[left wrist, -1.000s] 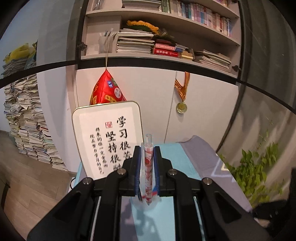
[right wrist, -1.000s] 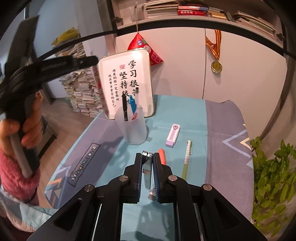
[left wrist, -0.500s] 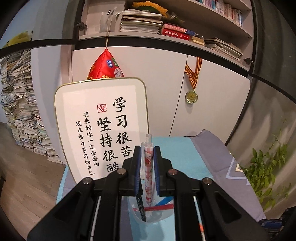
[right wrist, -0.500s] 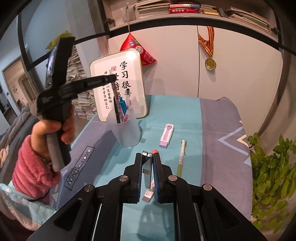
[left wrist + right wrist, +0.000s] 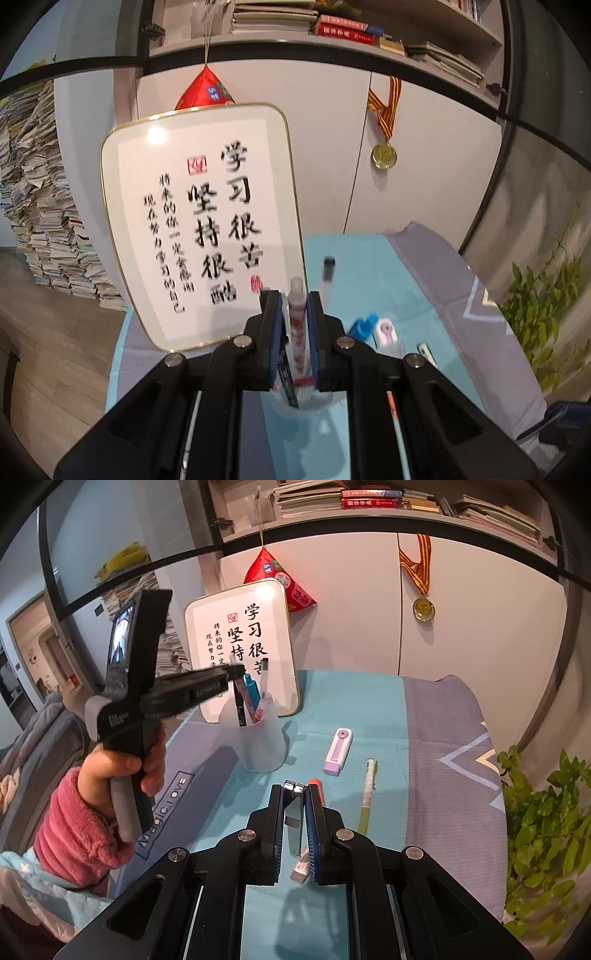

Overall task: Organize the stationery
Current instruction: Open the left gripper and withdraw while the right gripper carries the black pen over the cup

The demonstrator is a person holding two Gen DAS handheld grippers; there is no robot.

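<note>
- Left hand-held gripper (image 5: 295,328) clamps the red-patterned pen (image 5: 297,325) upright, translucent pen cup (image 5: 258,738) directly beneath (tip at the rim).
- Right hand-held gripper (image 5: 295,823) closed on a metal clip (image 5: 294,805), farther off.

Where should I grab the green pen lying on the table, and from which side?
Grip the green pen around mid-barrel, from above, jaws across its width. It lies flat on the cloth, pointing away, with clear space on both sides.
</note>
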